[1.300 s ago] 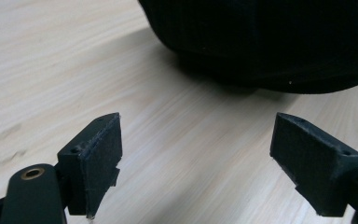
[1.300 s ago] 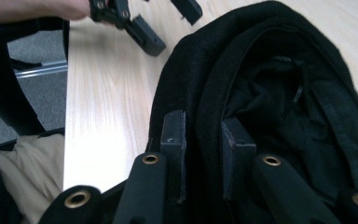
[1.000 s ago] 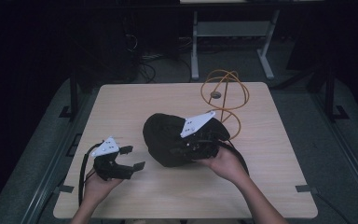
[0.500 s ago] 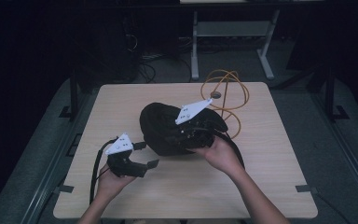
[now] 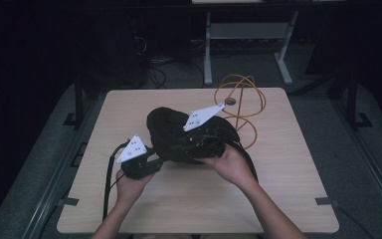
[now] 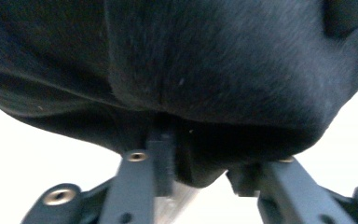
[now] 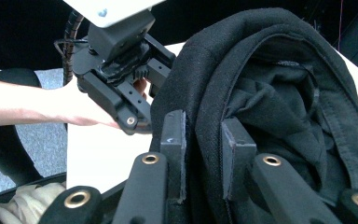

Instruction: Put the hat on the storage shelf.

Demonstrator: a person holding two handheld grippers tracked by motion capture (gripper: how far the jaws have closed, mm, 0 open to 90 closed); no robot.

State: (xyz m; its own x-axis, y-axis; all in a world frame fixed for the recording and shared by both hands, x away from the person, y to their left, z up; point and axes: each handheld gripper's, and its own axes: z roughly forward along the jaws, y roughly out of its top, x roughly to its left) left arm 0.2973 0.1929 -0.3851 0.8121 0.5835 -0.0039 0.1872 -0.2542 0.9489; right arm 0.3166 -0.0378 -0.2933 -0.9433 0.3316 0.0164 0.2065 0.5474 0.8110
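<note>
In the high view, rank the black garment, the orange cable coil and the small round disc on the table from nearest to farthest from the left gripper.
1. Black garment: right at the left gripper, table centre.
2. Small round disc: beyond the garment, near the far edge.
3. Orange cable coil: far right; it loops around the disc, so the order is close.

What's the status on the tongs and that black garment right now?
Right tongs shut on black garment edge. Left tongs at its near side, fabric between jaws, grip unclear. Orange cable coiled behind, clear of both.

Black cloth (image 5: 171, 130) mid table (image 5: 288, 164), my R gripper (image 5: 206, 142) on it, L gripper (image 5: 151, 162) at its edge, orange cable (image 5: 243, 99) behind.
</note>
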